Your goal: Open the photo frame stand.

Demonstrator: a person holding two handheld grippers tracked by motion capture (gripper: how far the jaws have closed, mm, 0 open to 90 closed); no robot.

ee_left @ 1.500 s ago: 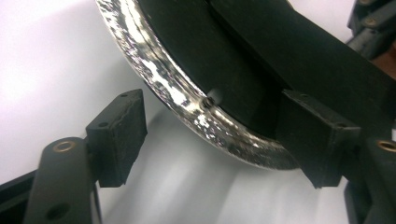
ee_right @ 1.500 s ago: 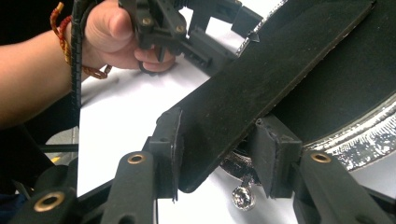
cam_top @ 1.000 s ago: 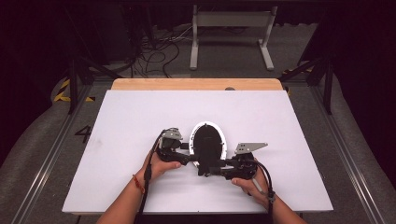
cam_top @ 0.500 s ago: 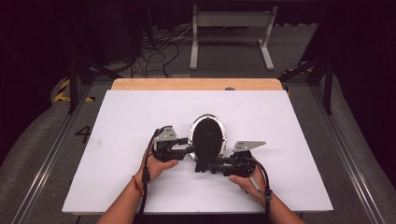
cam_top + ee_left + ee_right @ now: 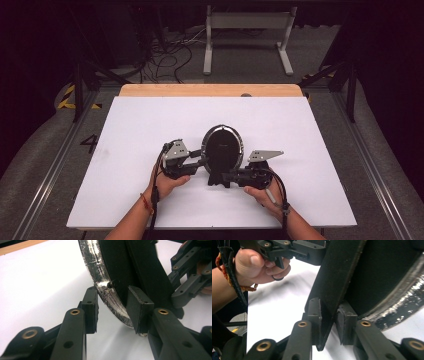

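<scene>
My right gripper clamped the flat black stand strut of the round black, silver-rimmed mirror, upright near the white table's front edge; my left gripper, jaws just closing, straddled the rim unclenched; I judged squarer seating necessary before lifting.

White-topped table, wooden far edge – round black silver-rimmed mirror standing on it

A round mirror is standing tilted near the middle of the table, its stand reaching toward the person. The left gripper is sitting at its left edge, the right gripper at the stand, right of the left gripper.
</scene>
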